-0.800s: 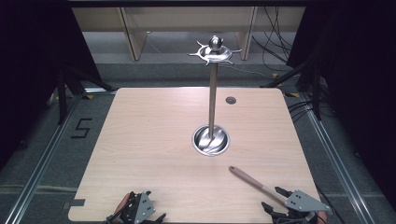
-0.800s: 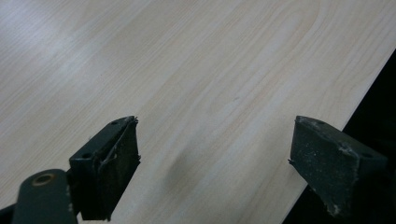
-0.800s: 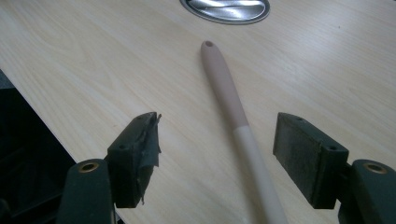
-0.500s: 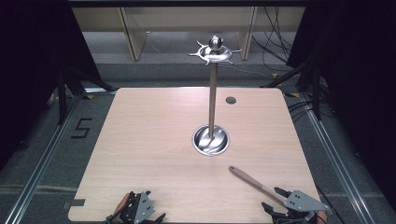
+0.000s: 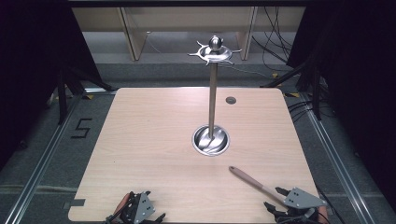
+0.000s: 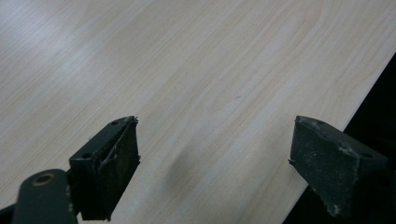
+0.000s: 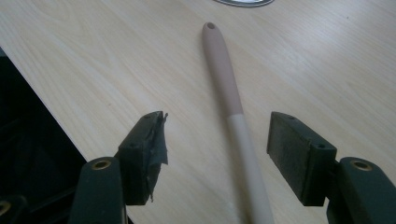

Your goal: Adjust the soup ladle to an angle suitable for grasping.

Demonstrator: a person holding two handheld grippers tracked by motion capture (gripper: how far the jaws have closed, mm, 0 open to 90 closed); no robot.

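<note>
- A long-handled utensil (image 5: 254,183) was seen lying flat on the bench (image 5: 154,140) in the lower right of the high view, its brown handle end pointing up and left toward the middle of the frame, its paler shaft running down and right under the right gripper (image 5: 285,205).
- In the right gripper view the utensil (image 7: 231,116) ran from the upper middle of the frame down to the bottom edge, its long axis passing between the two fingers (image 7: 299,154), roughly in line with them; the working end was hidden below the frame.
- The right fingers were spread wide, apart from the shaft on both sides, with nothing gripped; the shaft lay a little nearer the finger at the right of that frame.
- A closing grasp was judged to need only a slight lowering, since the shaft was already straddled.
- The left gripper (image 5: 135,212) was held at the lower left of the high view, well apart from the utensil; its fingers (image 6: 109,172) were open over bare bench near the edge.
- A metal stand (image 5: 212,102) with a round base and hooked top stood upright near the bench's middle, just beyond the handle end.
- The right hand was clearly the nearer.
</note>
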